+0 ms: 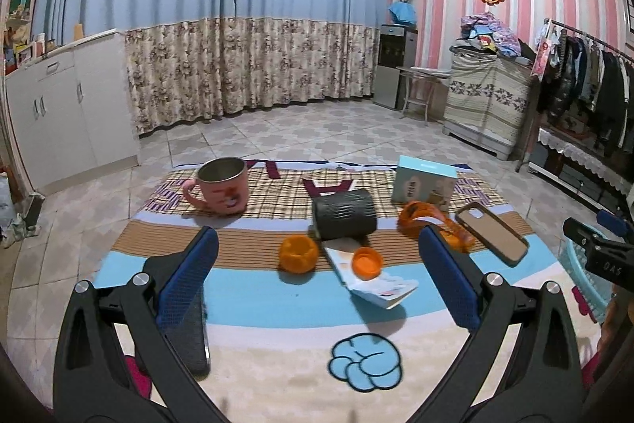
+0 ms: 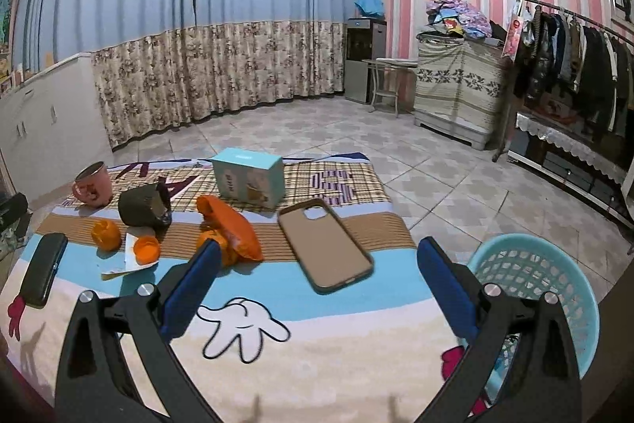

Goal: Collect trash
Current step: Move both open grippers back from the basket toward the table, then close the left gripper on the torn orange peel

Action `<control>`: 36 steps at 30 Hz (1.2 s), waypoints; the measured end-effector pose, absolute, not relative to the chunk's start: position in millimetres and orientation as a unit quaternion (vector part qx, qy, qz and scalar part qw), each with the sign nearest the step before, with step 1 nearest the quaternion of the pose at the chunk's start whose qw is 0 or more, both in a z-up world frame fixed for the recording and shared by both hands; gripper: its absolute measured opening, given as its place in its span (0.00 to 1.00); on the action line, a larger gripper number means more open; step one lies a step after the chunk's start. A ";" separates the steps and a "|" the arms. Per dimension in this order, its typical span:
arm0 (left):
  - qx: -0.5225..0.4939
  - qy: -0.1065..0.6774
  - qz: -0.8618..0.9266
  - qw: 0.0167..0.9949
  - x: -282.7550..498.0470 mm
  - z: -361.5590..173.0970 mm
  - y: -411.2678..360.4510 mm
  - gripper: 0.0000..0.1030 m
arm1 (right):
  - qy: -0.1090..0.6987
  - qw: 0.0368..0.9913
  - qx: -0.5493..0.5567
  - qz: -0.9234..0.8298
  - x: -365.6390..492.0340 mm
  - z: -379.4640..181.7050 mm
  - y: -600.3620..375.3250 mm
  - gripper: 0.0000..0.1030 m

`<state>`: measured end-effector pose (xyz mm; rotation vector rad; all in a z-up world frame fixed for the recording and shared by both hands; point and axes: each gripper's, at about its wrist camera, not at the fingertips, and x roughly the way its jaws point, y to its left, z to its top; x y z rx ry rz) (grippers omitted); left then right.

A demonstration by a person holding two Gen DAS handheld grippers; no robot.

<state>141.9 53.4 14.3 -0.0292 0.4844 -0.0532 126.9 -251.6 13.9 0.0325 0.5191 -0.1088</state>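
On the striped cloth lie an orange peel cup (image 1: 298, 253) (image 2: 106, 234), an orange peel piece (image 1: 367, 263) (image 2: 146, 248) on a crumpled paper wrapper (image 1: 372, 278) (image 2: 126, 262), and an orange plastic bag (image 1: 434, 222) (image 2: 232, 230). A light blue mesh basket (image 2: 531, 276) (image 1: 582, 264) stands off the cloth's right edge. My left gripper (image 1: 317, 252) is open and empty, above the cloth in front of the peels. My right gripper (image 2: 317, 256) is open and empty, over the phone case, with the basket beside its right finger.
A pink mug (image 1: 222, 191) (image 2: 93, 187), a dark can on its side (image 1: 344, 216) (image 2: 144, 209), a teal box (image 1: 424, 185) (image 2: 249, 181), a phone case (image 1: 491, 232) (image 2: 325, 244) and a black case (image 2: 41, 270) (image 1: 190, 328) lie on the cloth. Tiled floor surrounds it.
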 end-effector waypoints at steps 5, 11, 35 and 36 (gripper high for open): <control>-0.020 0.244 -0.019 0.969 145.3 7.9 65.2 0.95 | 0.259 0.965 0.012 -0.050 133.8 10.3 -243.1 0.94; -0.024 0.253 -0.012 0.967 151.5 -2.6 76.4 0.95 | 0.265 0.963 0.014 -0.046 142.6 1.1 -237.5 0.94; -0.044 0.296 -0.010 0.954 200.1 -50.4 92.5 0.95 | 0.274 0.960 0.010 -0.051 183.5 -25.3 -228.8 0.94; -0.044 0.300 -0.011 0.953 204.6 -52.0 92.5 0.95 | 0.275 0.960 0.007 -0.052 185.1 -26.5 -228.0 0.94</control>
